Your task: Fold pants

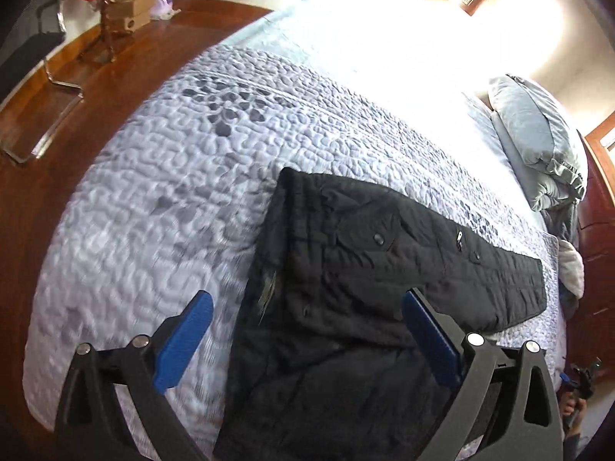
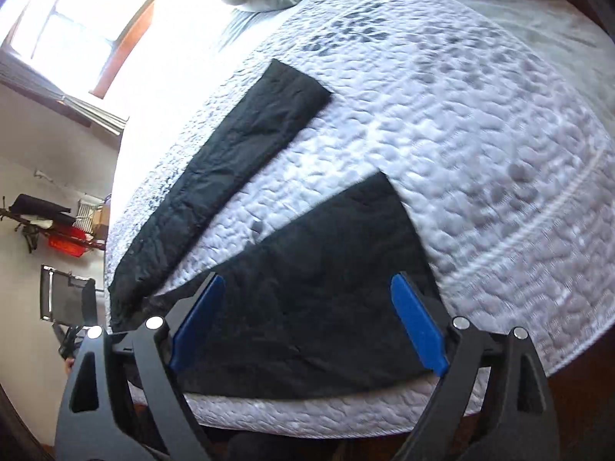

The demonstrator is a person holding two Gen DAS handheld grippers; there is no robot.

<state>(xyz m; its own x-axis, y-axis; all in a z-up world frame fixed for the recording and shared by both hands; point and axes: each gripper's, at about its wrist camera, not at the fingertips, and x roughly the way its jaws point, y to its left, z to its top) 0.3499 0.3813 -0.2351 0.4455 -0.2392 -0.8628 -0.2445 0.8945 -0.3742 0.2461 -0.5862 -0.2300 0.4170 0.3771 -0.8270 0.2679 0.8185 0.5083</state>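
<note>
Black quilted pants [image 1: 346, 269] lie spread on a white quilted bedspread [image 1: 153, 192]. In the left wrist view the waist end is near and one leg runs right toward the pillows. My left gripper [image 1: 307, 330] is open above the waist area, holding nothing. In the right wrist view the two legs [image 2: 238, 161] lie apart in a V, with the nearer leg [image 2: 326, 288] under my right gripper [image 2: 307, 319]. The right gripper is open and empty above that leg near the bed's edge.
Grey pillows [image 1: 538, 138] lie at the head of the bed. A wooden floor [image 1: 77, 88] with a clear acrylic stand [image 1: 42, 123] lies beyond the bed's left side. A bright window [image 2: 77, 23] washes out the far side. A dark wooden dresser [image 1: 599, 230] stands at the right.
</note>
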